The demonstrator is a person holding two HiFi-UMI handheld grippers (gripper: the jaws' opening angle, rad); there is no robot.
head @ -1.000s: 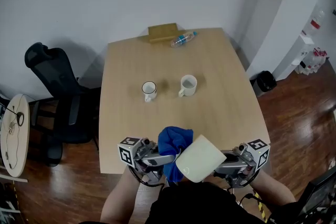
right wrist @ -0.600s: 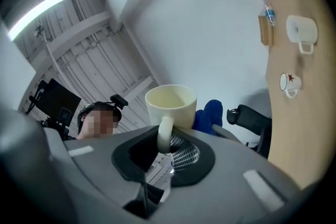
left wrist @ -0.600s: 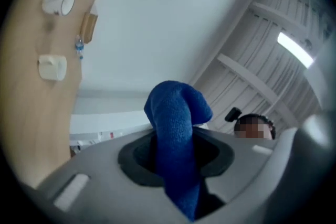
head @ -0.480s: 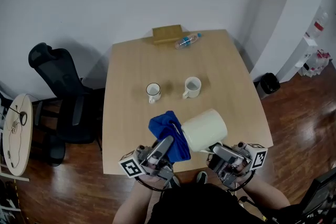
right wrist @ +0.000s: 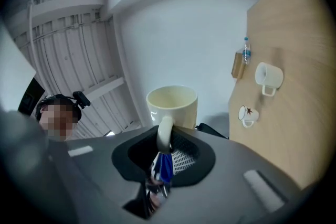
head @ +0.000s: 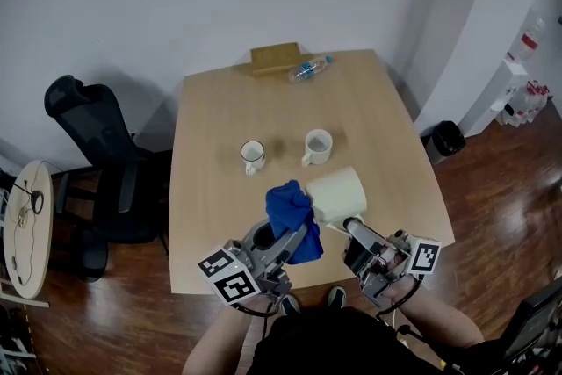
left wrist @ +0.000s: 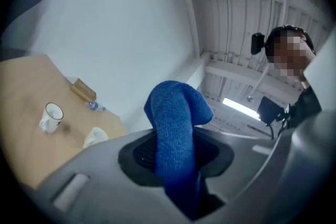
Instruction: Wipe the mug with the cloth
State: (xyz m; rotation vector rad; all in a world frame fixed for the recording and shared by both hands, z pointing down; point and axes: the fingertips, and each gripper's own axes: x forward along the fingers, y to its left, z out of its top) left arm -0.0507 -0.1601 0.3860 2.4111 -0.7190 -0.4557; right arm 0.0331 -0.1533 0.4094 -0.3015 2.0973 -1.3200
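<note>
The left gripper pinches a nubby blue cloth; the right gripper clamps the handle of the smooth cream mug, just beside the cloth, above the near edge of the wooden table. Beyond stand two small white cups, a bottle, a wooden block

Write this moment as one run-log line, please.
left gripper: shut on blue cloth | right gripper: shut on cream mug handle | cloth beside mug
</note>
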